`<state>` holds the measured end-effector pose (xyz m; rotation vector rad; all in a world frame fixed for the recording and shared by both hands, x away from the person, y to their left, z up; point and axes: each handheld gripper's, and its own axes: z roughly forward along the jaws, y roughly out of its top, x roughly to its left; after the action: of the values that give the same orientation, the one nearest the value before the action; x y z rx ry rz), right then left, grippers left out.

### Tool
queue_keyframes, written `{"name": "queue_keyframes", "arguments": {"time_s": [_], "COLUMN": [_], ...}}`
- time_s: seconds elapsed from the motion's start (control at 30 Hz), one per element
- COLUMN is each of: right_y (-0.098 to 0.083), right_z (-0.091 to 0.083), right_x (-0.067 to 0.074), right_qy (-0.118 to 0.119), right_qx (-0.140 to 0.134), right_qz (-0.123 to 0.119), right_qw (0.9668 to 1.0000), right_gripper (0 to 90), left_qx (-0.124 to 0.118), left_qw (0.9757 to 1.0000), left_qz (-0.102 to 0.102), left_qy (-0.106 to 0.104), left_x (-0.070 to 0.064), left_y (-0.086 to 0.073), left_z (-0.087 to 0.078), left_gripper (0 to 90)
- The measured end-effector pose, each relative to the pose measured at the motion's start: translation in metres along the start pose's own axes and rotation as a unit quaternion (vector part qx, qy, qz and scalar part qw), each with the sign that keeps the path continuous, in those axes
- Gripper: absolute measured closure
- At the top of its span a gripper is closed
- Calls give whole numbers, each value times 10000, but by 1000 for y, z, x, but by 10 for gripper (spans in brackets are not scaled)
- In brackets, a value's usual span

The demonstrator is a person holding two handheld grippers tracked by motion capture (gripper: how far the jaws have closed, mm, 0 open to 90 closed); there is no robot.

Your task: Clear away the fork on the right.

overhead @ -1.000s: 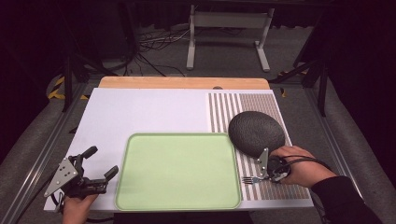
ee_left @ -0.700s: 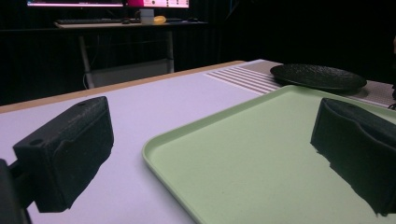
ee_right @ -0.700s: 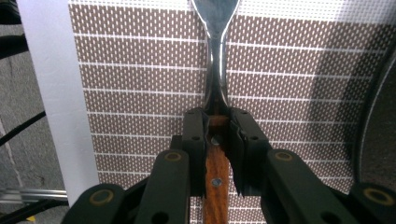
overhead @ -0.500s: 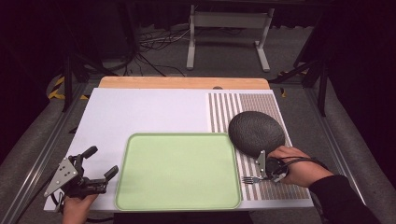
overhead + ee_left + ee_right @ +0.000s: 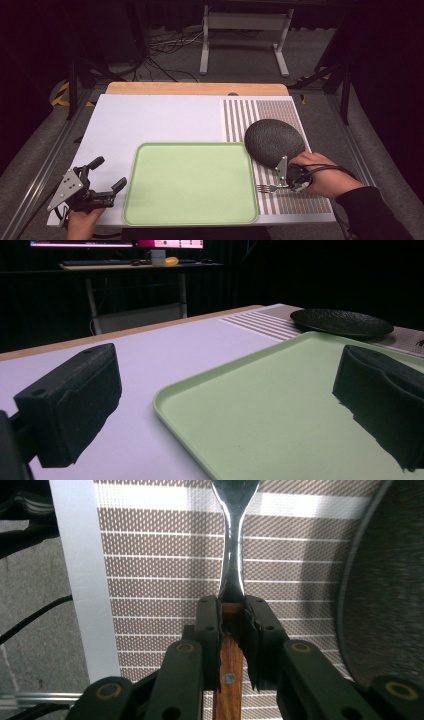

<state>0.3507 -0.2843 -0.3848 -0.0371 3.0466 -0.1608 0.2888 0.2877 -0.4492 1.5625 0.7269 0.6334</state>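
The right claw (image 5: pixel 231 625) is clamped on the wooden handle of a fork (image 5: pixel 233 555), which lies on the striped mat (image 5: pixel 287 197) just beside the dark plate (image 5: pixel 274 141); the left claw (image 5: pixel 104 184) stands wide and empty beside the green tray (image 5: pixel 190 182). The grip sits near the handle's front end, so I judge the fork could pivot or slip when lifted. Its tines are cut off in the right gripper view and tiny from above.

- White table (image 5: pixel 160 120), wooden strip along its far edge
- Green tray (image 5: pixel 190 182) — near the front
- Striped brown mat (image 5: pixel 280 112) at right — dark plate (image 5: pixel 274 141) on it
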Motion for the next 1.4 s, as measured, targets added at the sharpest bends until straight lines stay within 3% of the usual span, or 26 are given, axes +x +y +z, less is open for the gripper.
{"name": "queue_keyframes", "arguments": {"time_s": [0.37, 0.57, 0.83, 0.93, 1.13, 1.23, 1.4], "right_y": [10, 18, 31, 34, 41, 45, 51], "right_z": [-26, -35, -49, -52, -54, -54, -53], "right_x": [-9, -13, -22, -23, -26, -28, -30], "right_qy": [-193, -207, -201, -158, -149, -64, -144], "right_qx": [-56, -221, -425, -478, -545, -693, -785], "right_qz": [52, 159, 696, 784, 1040, 1418, 1723], "right_qw": [9998, 9994, 9965, 9957, 9930, 9874, 9818], "right_gripper": [780, 780, 779, 780, 780, 780, 780], "left_qx": [-8, -12, -10, -12, -16, -16, -15], "left_qw": [10000, 10000, 10000, 10000, 10000, 10000, 10000], "left_qz": [-4, 0, 12, 9, 24, 21, 22], "left_qy": [1, 9, 5, 7, 4, 5, 5], "left_x": [0, 0, 0, 1, 0, 0, 1], "left_y": [0, 0, 0, 0, 1, 1, 1], "left_z": [0, -1, -1, -1, -1, -1, -1], "left_gripper": [0, 0, 0, 0, 0, 0, 0]}}
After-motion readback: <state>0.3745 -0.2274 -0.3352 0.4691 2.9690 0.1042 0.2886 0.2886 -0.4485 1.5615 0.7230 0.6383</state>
